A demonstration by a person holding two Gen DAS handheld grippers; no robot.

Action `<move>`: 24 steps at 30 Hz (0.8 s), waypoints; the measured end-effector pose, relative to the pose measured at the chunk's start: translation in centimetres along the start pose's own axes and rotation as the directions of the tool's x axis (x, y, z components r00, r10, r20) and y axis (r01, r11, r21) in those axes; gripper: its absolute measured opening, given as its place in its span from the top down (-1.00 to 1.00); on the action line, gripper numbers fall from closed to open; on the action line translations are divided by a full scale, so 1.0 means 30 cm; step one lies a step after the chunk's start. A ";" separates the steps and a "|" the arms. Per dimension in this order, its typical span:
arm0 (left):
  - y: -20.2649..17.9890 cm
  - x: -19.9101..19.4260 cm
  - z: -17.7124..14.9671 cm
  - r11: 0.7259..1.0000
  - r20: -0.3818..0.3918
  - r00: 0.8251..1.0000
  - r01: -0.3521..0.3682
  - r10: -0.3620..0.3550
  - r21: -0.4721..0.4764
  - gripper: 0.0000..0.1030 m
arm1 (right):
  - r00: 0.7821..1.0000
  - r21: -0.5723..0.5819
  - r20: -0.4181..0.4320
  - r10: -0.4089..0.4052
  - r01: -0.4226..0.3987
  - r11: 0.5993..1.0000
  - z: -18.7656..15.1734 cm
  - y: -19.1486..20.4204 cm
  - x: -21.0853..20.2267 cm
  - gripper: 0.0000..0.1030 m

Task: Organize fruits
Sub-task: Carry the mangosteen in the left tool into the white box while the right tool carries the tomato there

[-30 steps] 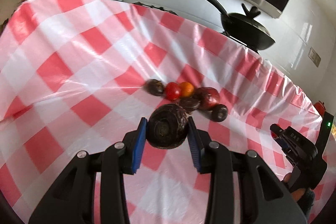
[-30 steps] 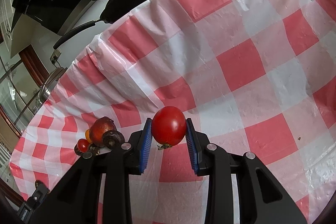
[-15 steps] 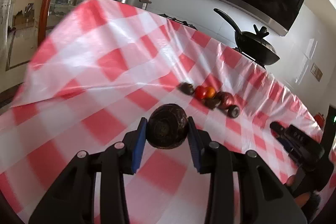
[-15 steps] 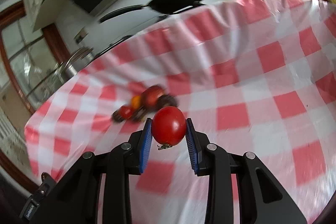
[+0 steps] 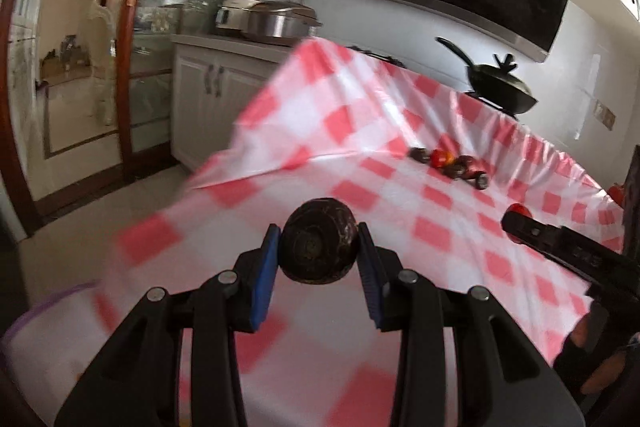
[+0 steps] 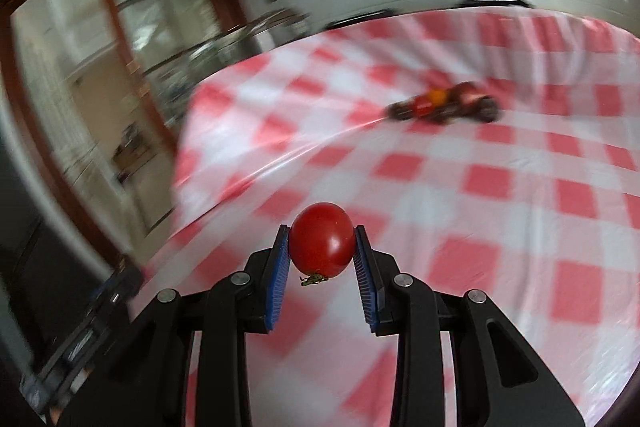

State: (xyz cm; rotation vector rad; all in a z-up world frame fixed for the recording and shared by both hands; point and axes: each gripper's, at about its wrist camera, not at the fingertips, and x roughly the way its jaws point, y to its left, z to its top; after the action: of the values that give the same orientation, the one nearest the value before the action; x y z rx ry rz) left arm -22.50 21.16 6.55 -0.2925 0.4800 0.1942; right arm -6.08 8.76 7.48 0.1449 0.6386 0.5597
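1. Both tongs have pulled back from the fruit pile over the last second, so the pile now looks small and far off in both wrist views, and far more of the kitchen shows at the left.
2. A red-and-white checked cloth covers the worktop (image 5: 400,131), draping off its left edge toward the tiled floor; both views are blurred by motion.
3. A black pan (image 5: 500,93) sits on the stove beyond the far edge of the worktop, below a dark hood, with a steel pot (image 5: 280,23) on the counter to the left.
4. The left tongs (image 5: 319,251) are clamped on a dark purple-brown round fruit (image 5: 319,241), held clear above the cloth near its front edge.
5. The right tongs (image 6: 321,247) grip a red tomato (image 6: 321,240) between blue pads, its green stem pointing down; these tongs also show at the right of the left view.
6. The fruit pile (image 5: 450,165) lies in a tight row on the far part of the cloth: dark fruits with one red and one orange among them, well apart from both tongs.
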 end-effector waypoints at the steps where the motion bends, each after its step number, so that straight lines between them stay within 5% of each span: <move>1: 0.045 -0.028 -0.010 1.000 0.001 1.000 -0.018 0.018 -0.001 0.26 | 0.999 -0.026 -0.022 0.031 -0.032 0.999 -0.024 0.056 -0.001 0.38; 6: 0.235 -0.124 -0.068 0.993 -0.006 0.993 -0.114 0.114 -0.021 0.26 | 0.987 -0.143 -0.109 0.115 -0.130 0.981 -0.121 0.254 0.001 0.38; 12: 0.463 -0.178 -0.191 0.971 -0.094 0.973 -0.219 0.211 -0.096 0.26 | 0.948 -0.319 -0.252 0.192 -0.269 0.909 -0.298 0.483 0.027 0.38; 19: 0.621 -0.144 -0.355 0.935 -0.265 0.916 -0.339 0.303 -0.102 0.26 | 0.848 -0.430 -0.486 0.210 -0.441 0.788 -0.570 0.681 0.122 0.38; 24: 0.703 -0.077 -0.424 0.907 -0.388 0.851 -0.414 0.354 -0.082 0.26 | 0.756 -0.413 -0.638 0.148 -0.498 0.763 -0.729 0.729 0.221 0.37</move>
State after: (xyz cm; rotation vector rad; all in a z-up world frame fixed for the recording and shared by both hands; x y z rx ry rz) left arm -35.21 36.63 -7.97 -0.3939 0.8976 0.5823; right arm -24.67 29.86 -7.00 -0.5112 1.0179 1.1592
